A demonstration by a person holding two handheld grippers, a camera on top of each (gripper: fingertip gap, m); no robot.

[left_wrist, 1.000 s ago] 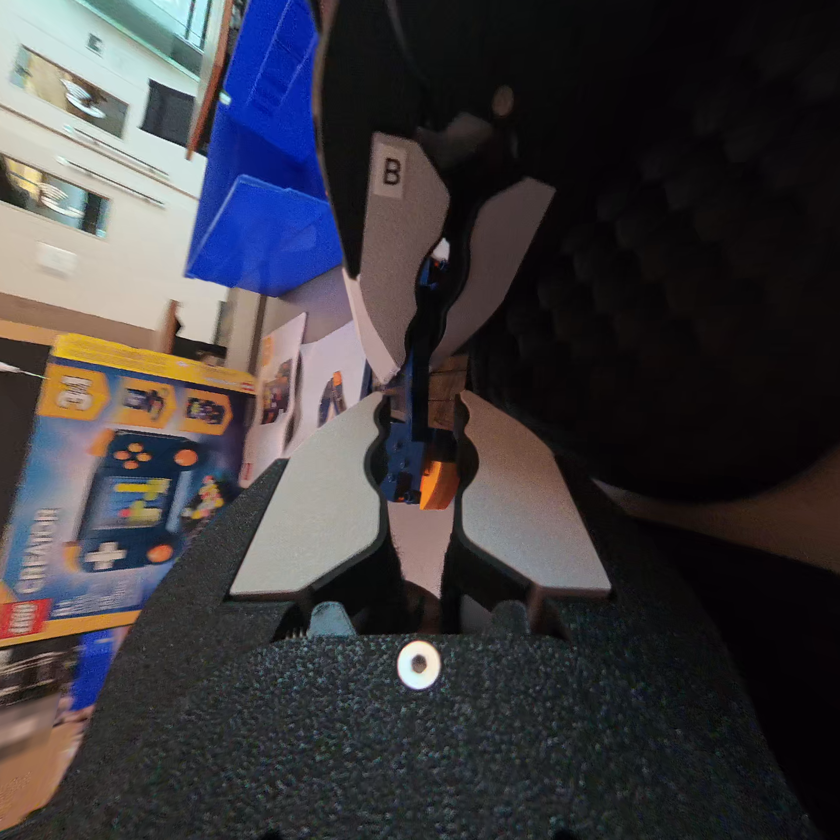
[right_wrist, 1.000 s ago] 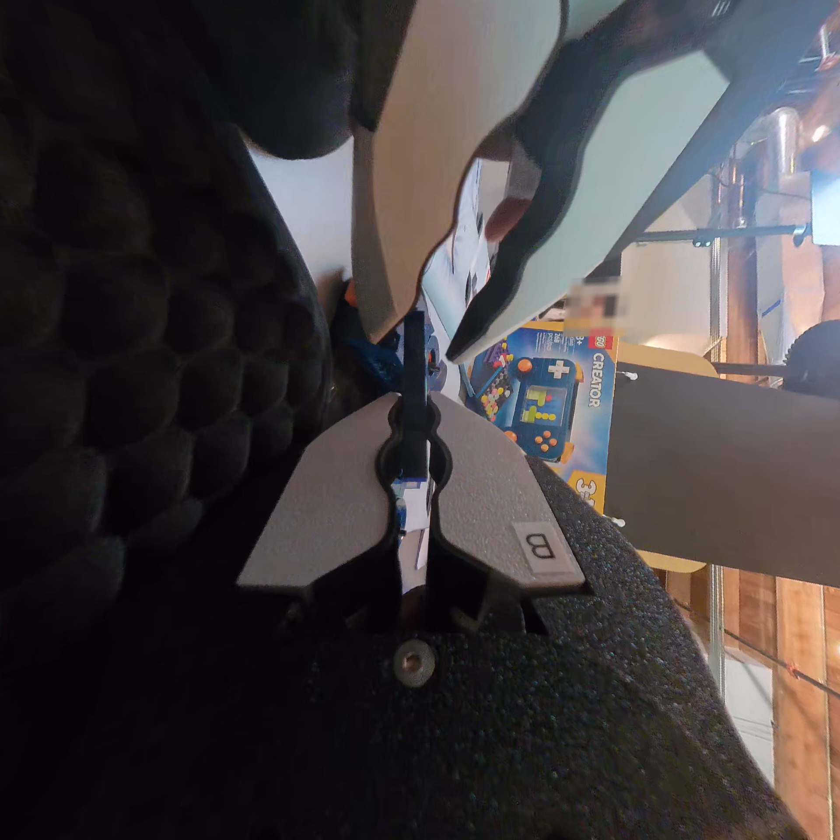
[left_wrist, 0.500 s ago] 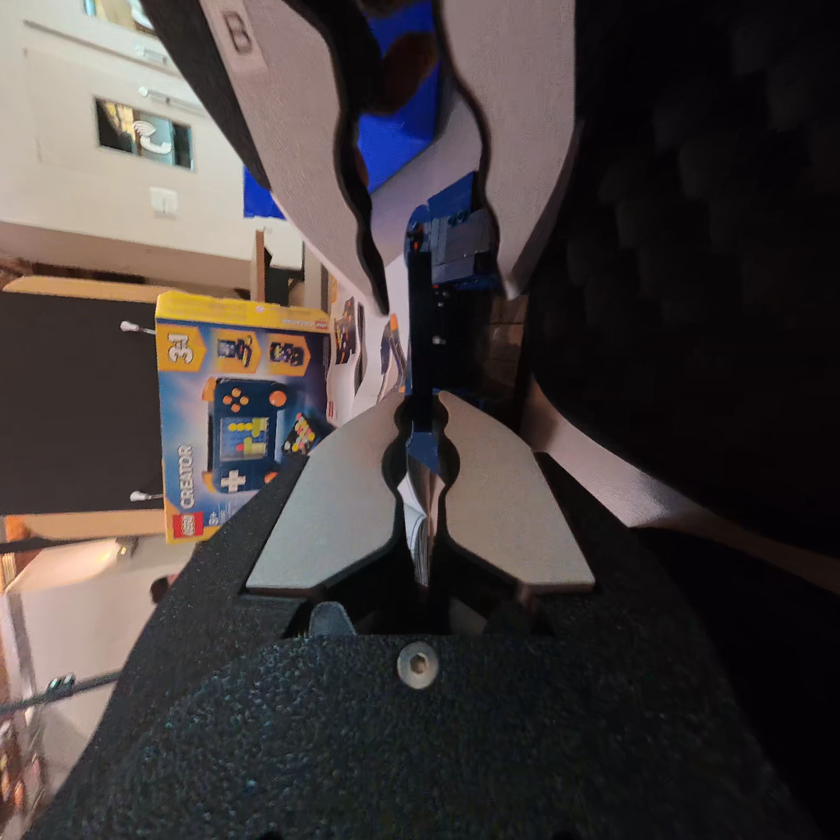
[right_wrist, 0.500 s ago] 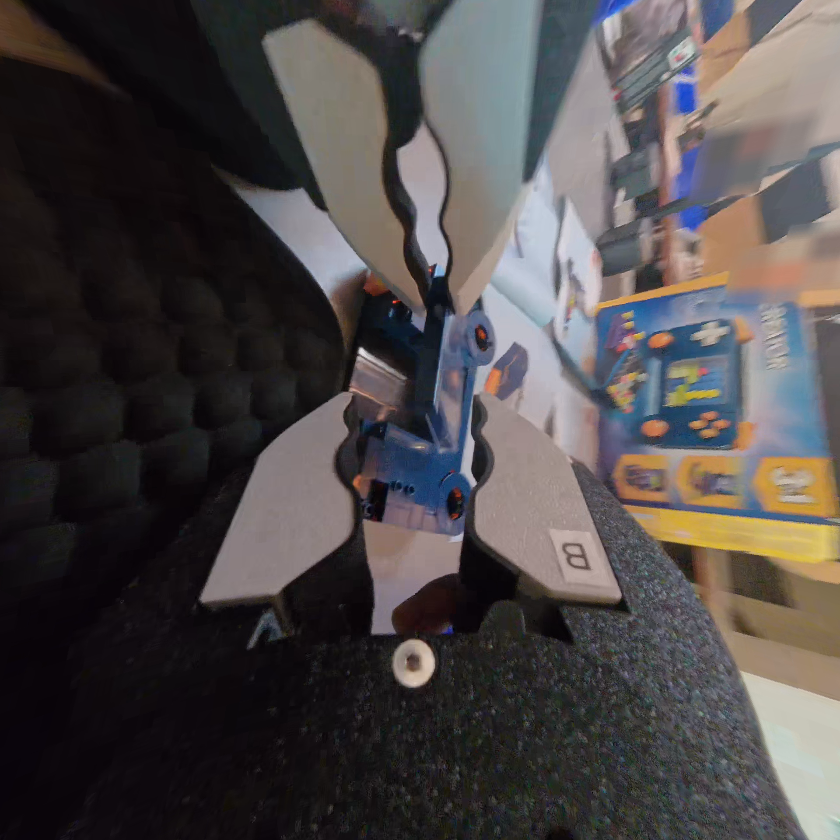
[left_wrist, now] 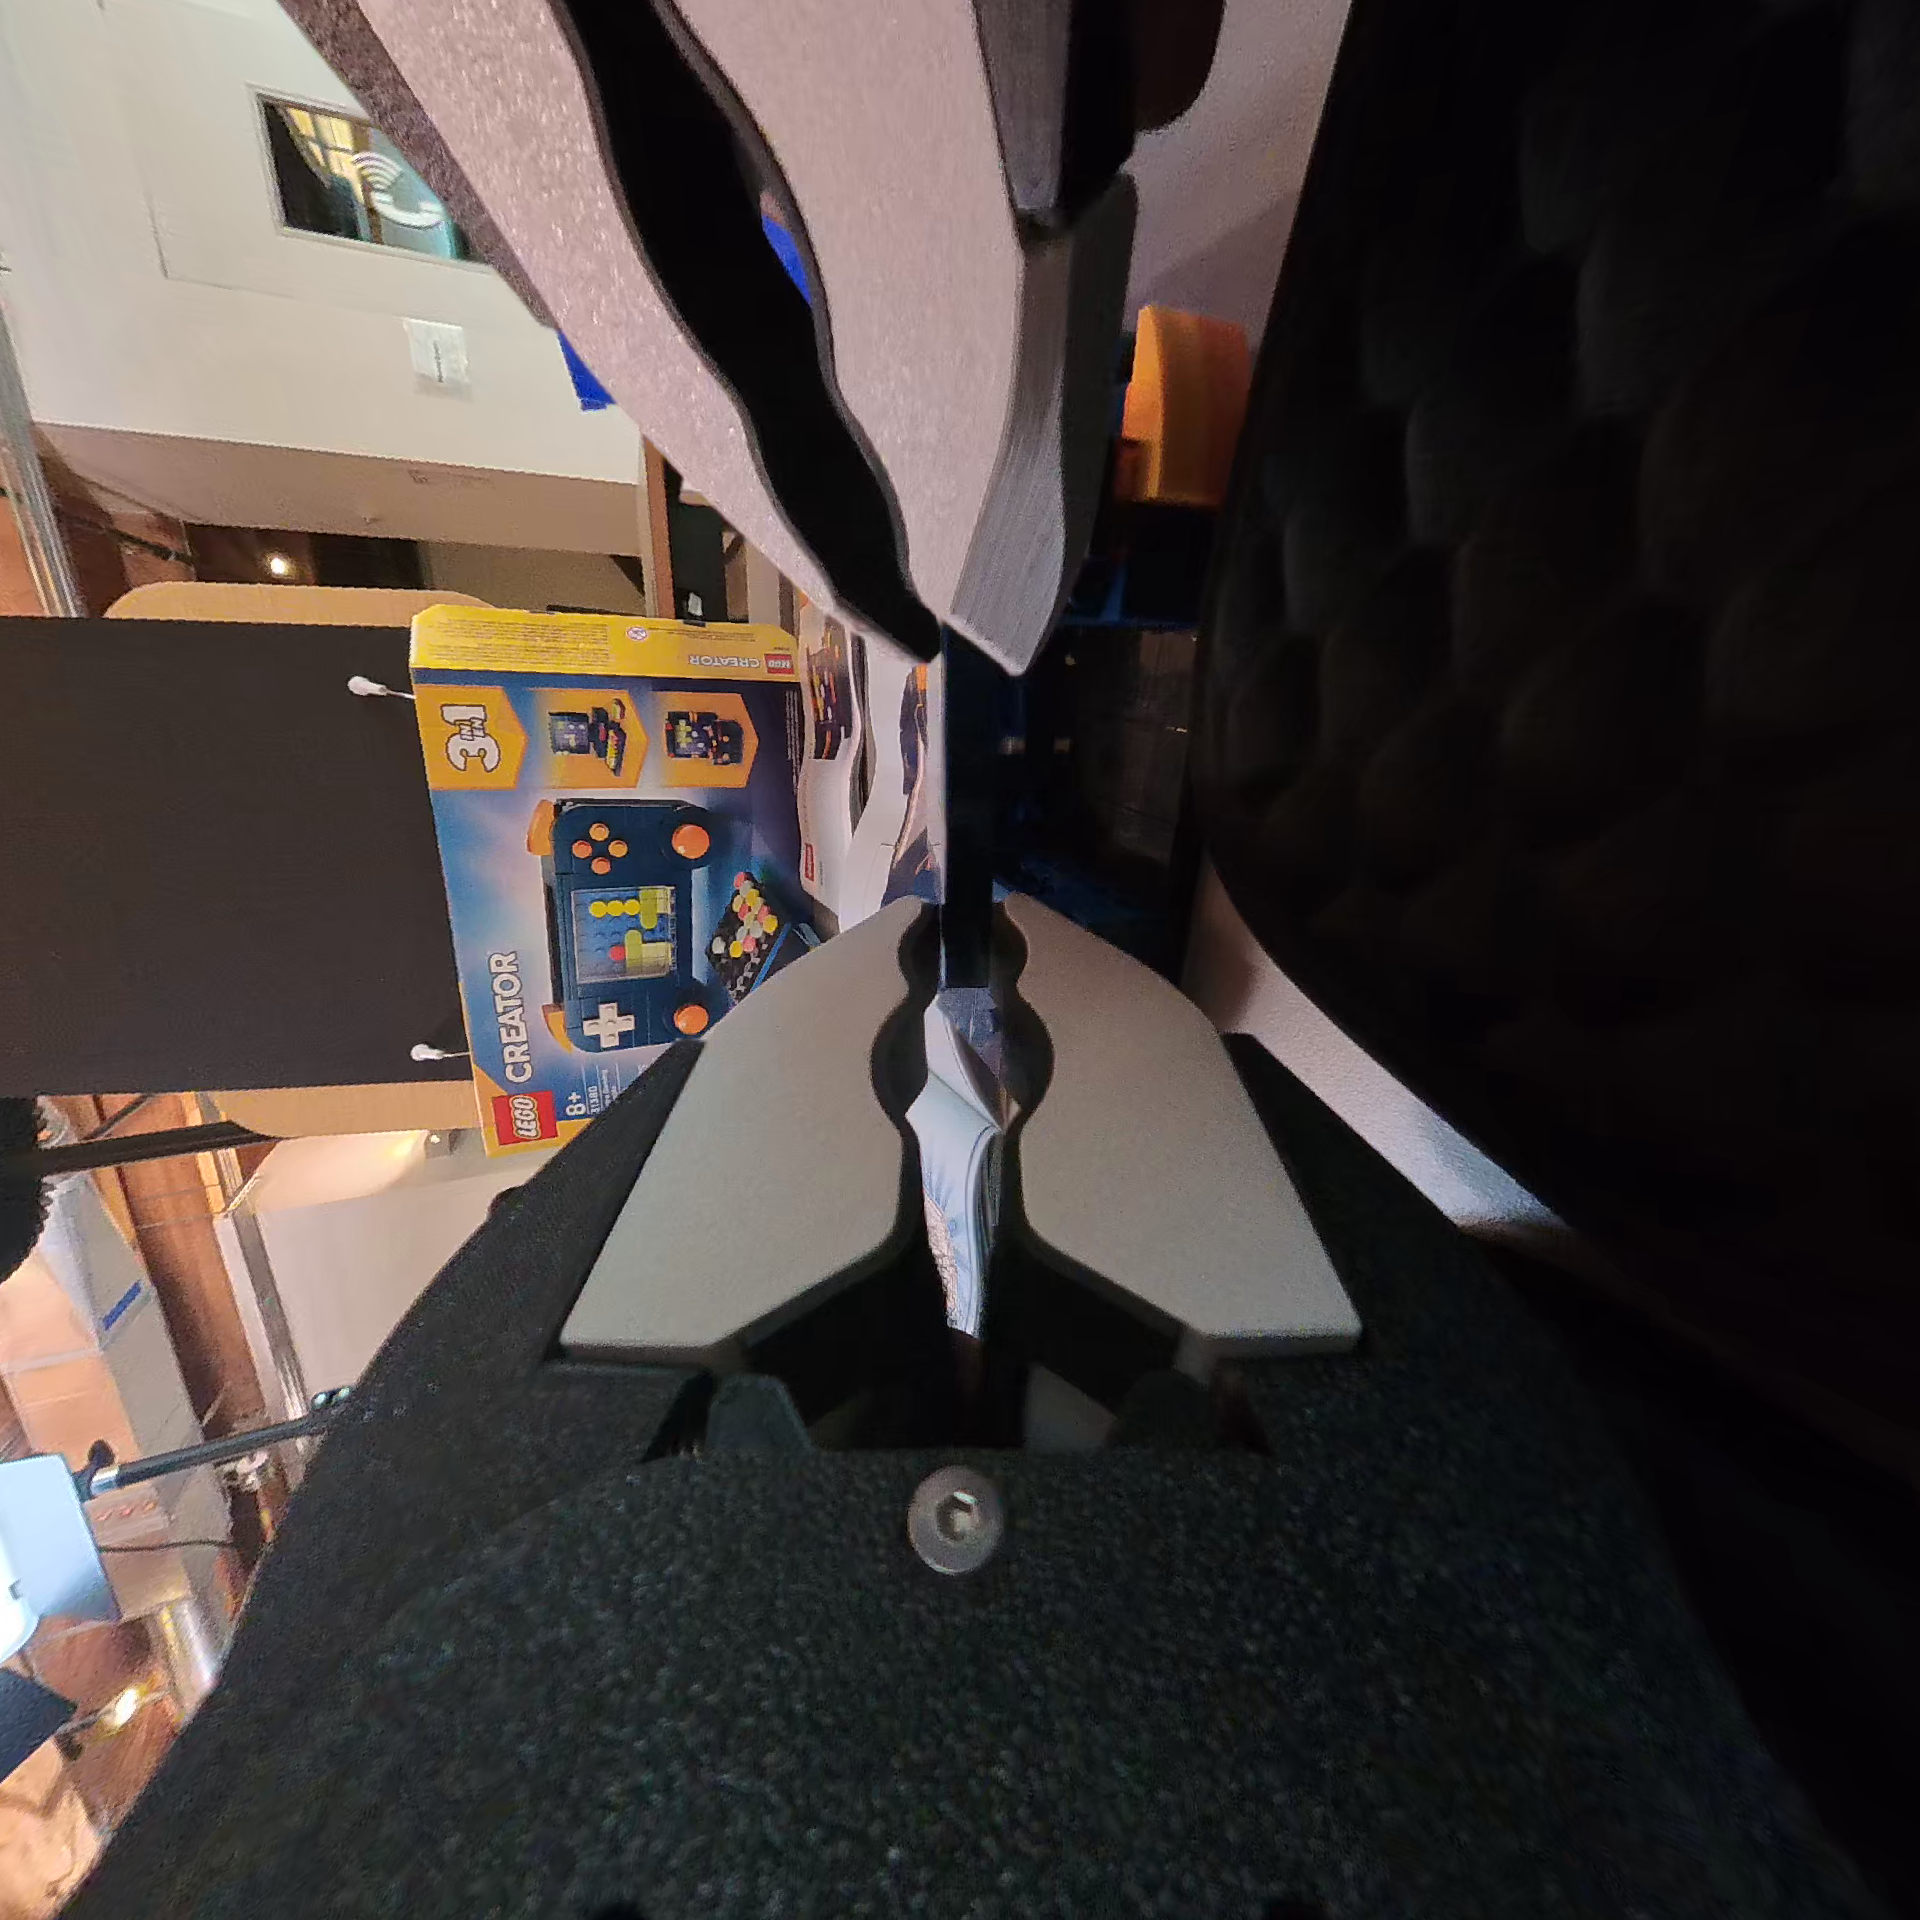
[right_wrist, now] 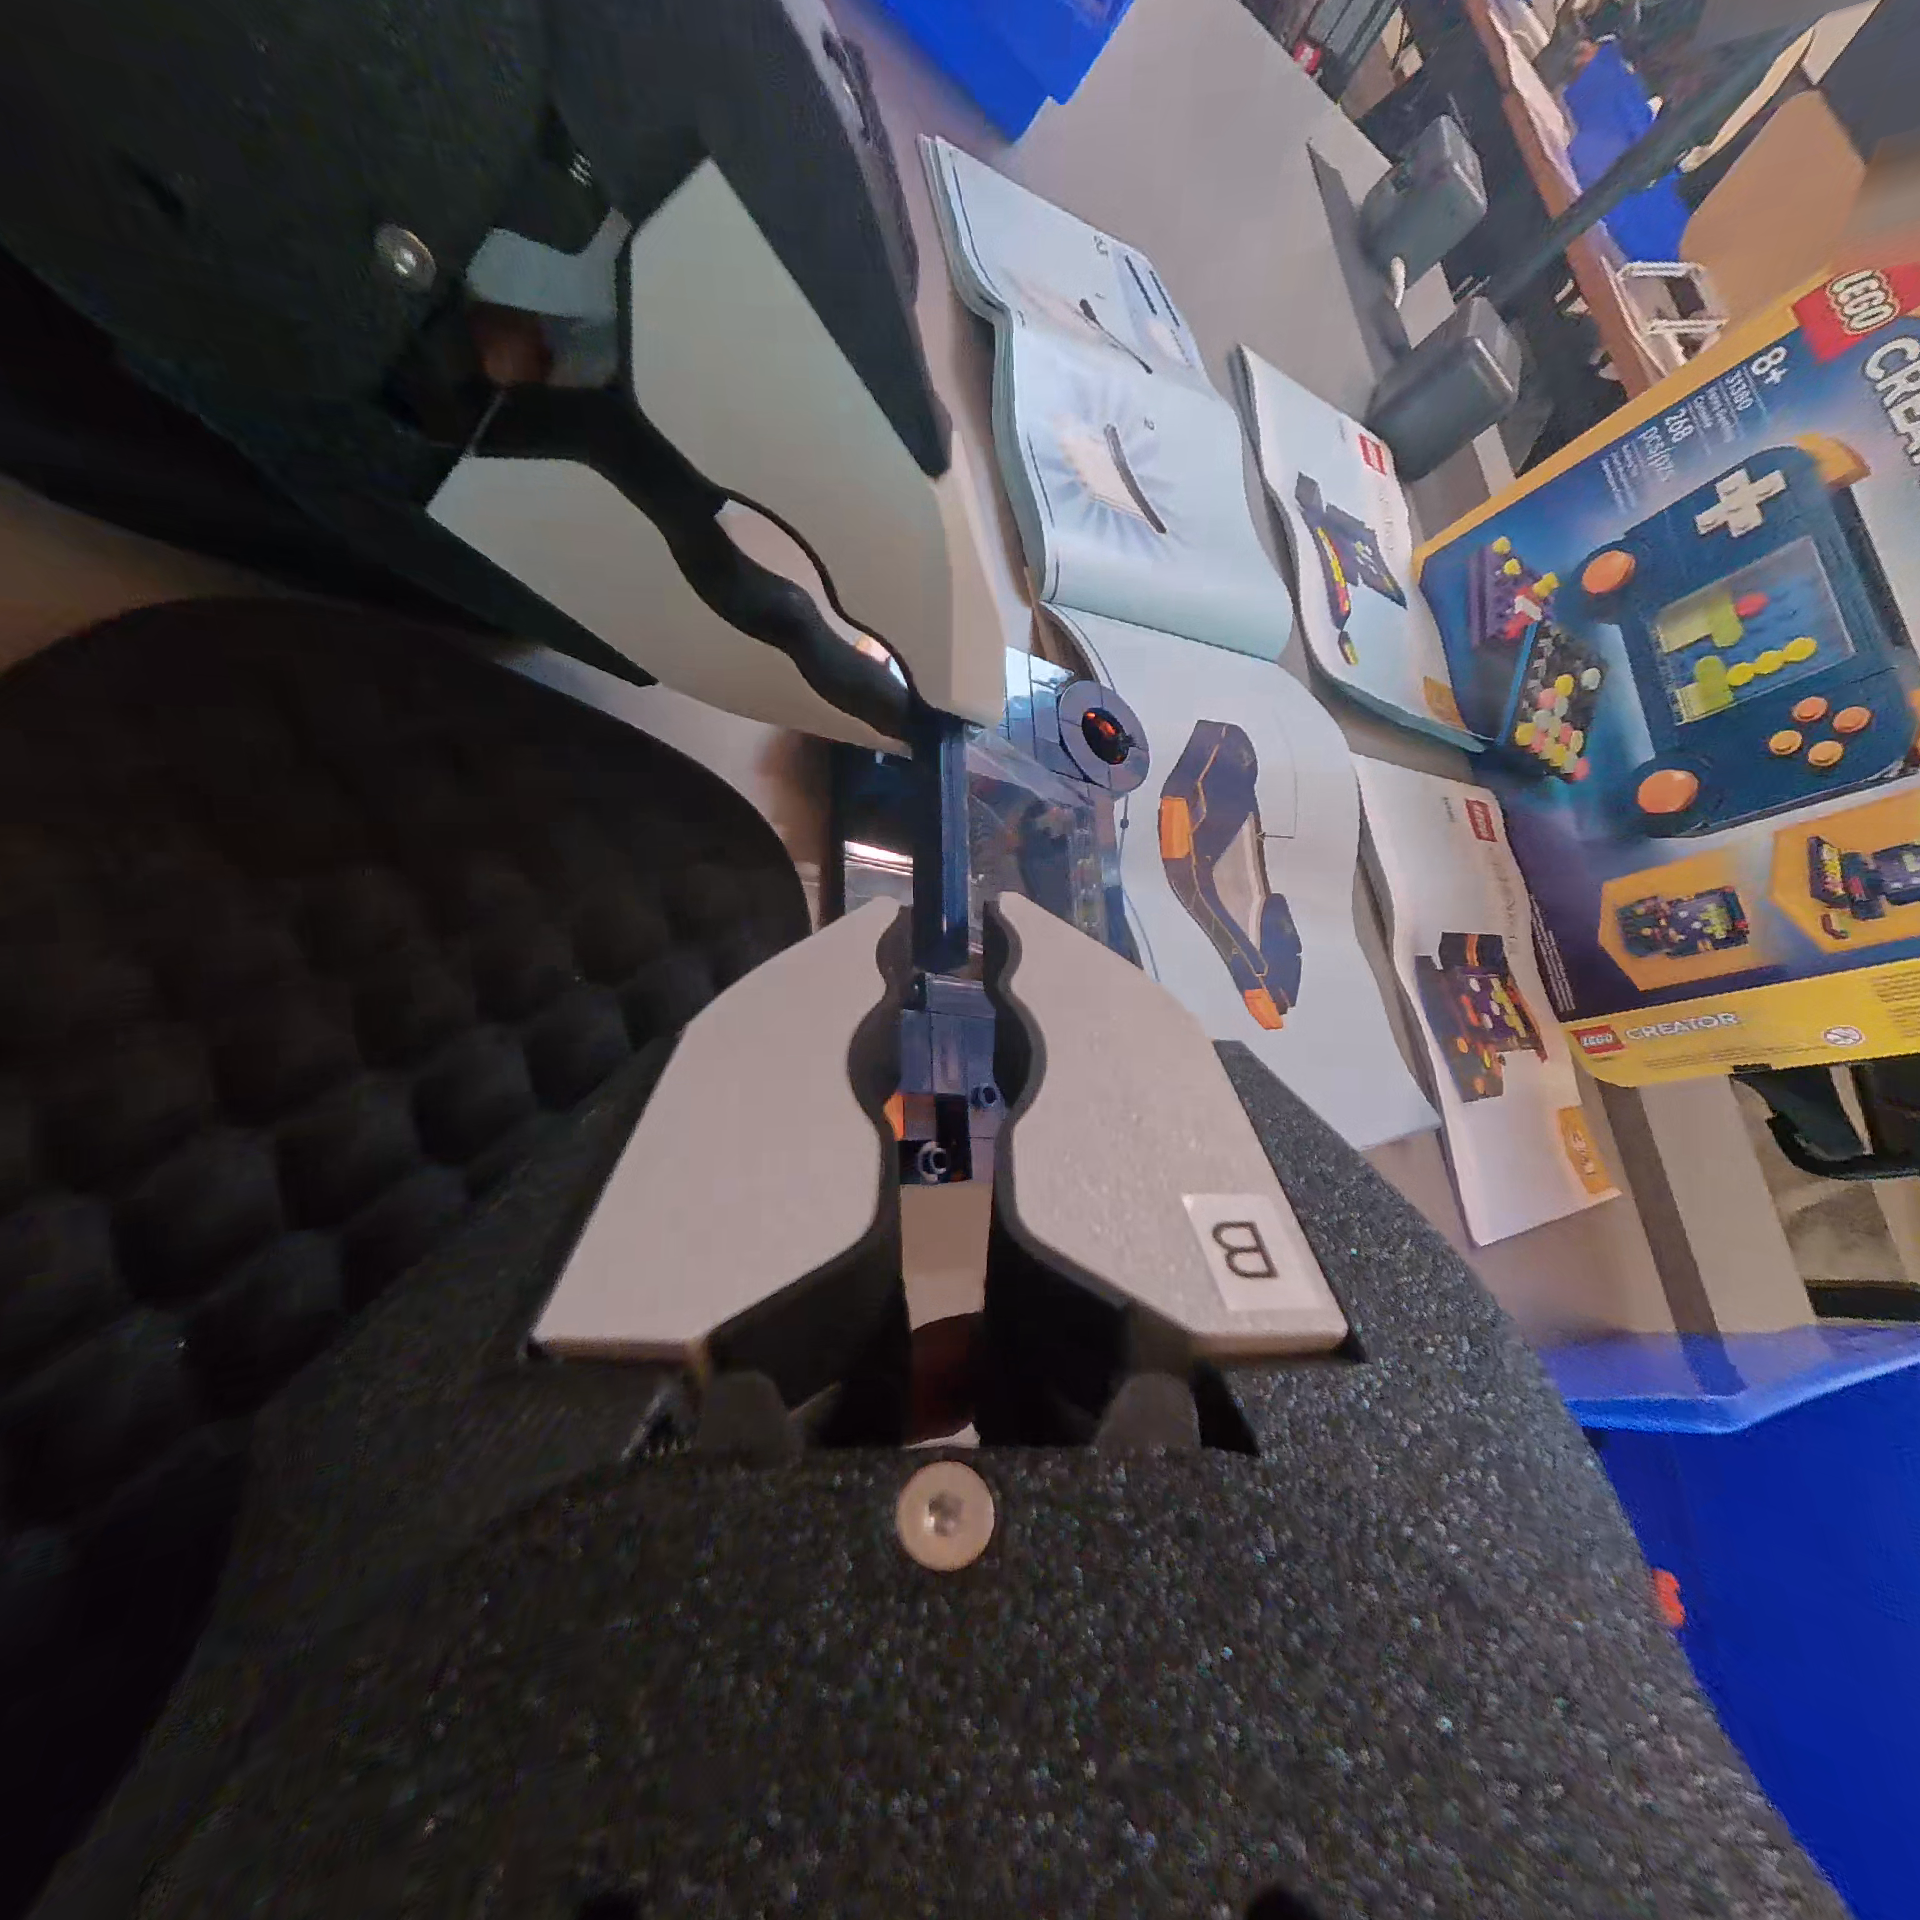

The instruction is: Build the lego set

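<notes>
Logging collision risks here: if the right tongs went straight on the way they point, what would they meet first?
Most likely the left tongs: their tips sit directly ahead, pinching the far end of the dark blue lego piece that the right tongs hold. Depth is unclear, but the gap looks short.

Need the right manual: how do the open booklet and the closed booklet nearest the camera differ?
The open booklet lies spread, showing inner pages; the closed booklet shows its cover. The closed booklet lies beside the box; the open booklet farther off. Both lie on the table.
</notes>
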